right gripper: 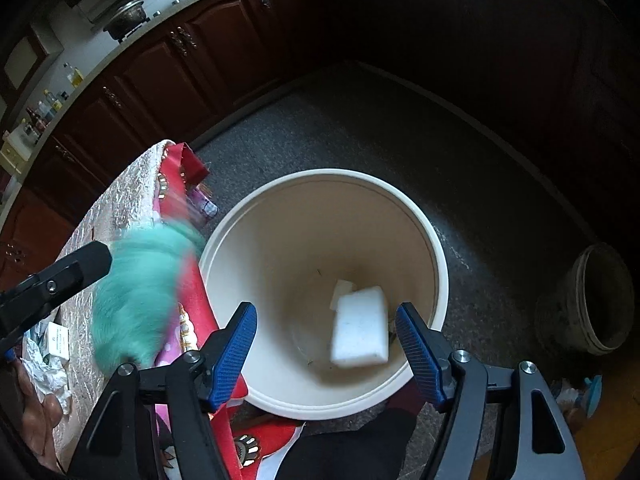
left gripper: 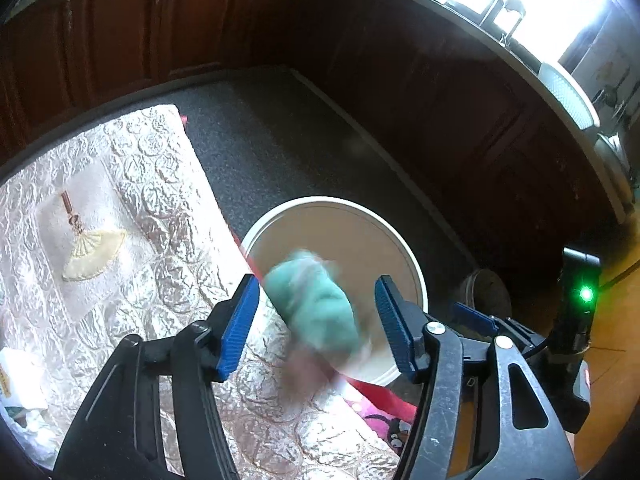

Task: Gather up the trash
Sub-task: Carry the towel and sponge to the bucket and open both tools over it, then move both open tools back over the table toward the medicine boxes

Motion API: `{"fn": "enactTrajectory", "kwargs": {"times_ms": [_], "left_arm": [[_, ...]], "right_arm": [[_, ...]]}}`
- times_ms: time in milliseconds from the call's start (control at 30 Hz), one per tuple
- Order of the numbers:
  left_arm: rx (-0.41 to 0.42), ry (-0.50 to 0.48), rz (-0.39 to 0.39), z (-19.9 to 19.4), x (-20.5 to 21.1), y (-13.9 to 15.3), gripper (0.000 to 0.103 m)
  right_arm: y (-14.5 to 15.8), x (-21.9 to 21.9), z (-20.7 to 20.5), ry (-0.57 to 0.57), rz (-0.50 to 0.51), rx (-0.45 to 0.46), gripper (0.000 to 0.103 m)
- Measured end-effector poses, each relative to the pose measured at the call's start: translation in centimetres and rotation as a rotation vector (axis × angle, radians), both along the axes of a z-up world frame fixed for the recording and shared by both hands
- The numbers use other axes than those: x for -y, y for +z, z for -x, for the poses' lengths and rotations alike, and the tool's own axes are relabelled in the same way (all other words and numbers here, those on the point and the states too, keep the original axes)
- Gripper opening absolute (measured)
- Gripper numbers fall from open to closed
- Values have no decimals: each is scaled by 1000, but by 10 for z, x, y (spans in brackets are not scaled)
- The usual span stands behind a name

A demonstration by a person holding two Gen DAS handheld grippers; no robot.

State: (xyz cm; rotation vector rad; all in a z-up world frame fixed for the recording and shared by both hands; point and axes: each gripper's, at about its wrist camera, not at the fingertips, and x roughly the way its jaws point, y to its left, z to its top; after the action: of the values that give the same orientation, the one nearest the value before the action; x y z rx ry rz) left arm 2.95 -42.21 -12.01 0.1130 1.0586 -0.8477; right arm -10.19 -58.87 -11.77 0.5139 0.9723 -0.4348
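Both tongs released, left tongs (left gripper: pixel 316 322), right tongs (right gripper: pixel 326 354), one blurred teal wad (left gripper: pixel 316 308) between left fingers untouched, one white bucket (right gripper: pixel 438 280), two white blocks (right gripper: pixel 360 328) inside, seen only from right wrist.

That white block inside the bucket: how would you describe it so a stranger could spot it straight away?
Find the big cream-white bucket on the speckled grey floor, beside the table with the shiny quilted cloth. Look down inside it: the white rectangular block, seemingly foam or sponge, lies near the bottom. It is crisp-edged and brighter than the bucket's beige inside, unlike the blurred teal fluffy thing outside the rim.
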Motion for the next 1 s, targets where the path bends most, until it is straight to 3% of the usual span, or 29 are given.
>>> {"fn": "enactTrajectory", "kwargs": {"times_ms": [533, 1000], "left_arm": [[62, 40, -8, 7, -24, 17, 60], [159, 140, -15, 10, -81, 43, 60]], "right_arm": [[7, -10, 2, 15, 13, 19, 70], [50, -53, -3, 93, 72, 105, 72]]}}
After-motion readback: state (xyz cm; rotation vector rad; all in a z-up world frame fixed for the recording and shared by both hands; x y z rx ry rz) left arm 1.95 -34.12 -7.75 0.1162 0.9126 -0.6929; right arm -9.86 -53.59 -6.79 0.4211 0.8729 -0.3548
